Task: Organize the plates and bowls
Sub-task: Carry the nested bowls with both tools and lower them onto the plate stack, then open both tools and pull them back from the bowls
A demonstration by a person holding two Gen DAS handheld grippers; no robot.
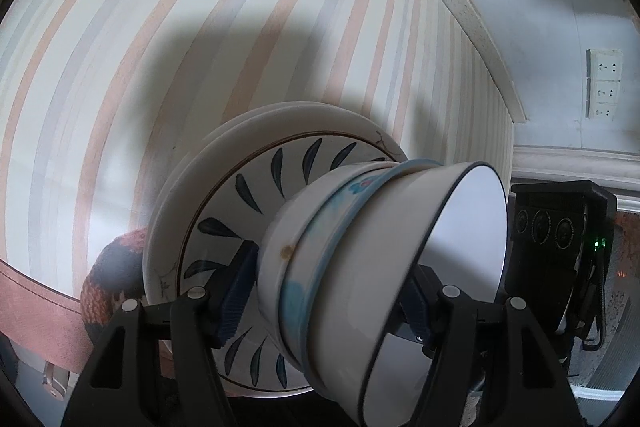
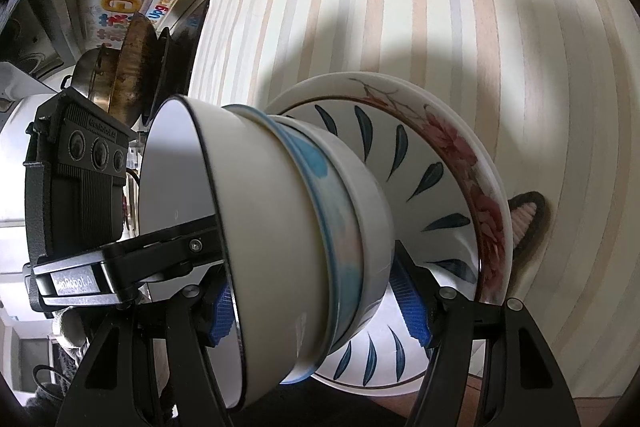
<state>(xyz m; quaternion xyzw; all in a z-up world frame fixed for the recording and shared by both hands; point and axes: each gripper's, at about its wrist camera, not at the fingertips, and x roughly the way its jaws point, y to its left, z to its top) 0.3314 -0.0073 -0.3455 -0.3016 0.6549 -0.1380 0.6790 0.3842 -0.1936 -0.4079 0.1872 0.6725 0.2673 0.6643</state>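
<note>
The left gripper (image 1: 326, 289) is straddling the wall of a nest of bowls (image 1: 340, 267). One blue pad is pressing the outside of the lowest white bowl (image 1: 276, 227), and the other finger is reaching over the dark rim into the top white bowl (image 1: 460, 247). The right gripper (image 2: 316, 307) is pinching the same nest from the opposite side in the same way, one finger in and one out. Both pairs of jaws are standing partly closed on the bowls. The nest, with a blue-banded bowl (image 1: 320, 247) in the middle, is sitting in the leaf-patterned plate (image 1: 224, 227). That plate is lying on a floral plate (image 2: 480, 195) and at least one plain one, over the striped tablecloth (image 1: 160, 27). To do this step well, both hands should probably be rising together and keeping the rims level, since three loosely nested bowls could be slipping apart or dragging the leaf-patterned plate along. A squeeze on only the top bowl's wall would likely be leaving the lower two behind. The inner pads are hiding behind the top rim, so their contact is hard to confirm. I cannot tell whether the nest is already clearing the plate. The count of plates is unclear, and the bottom edge of the stack is being cut off by the fingers.
</note>
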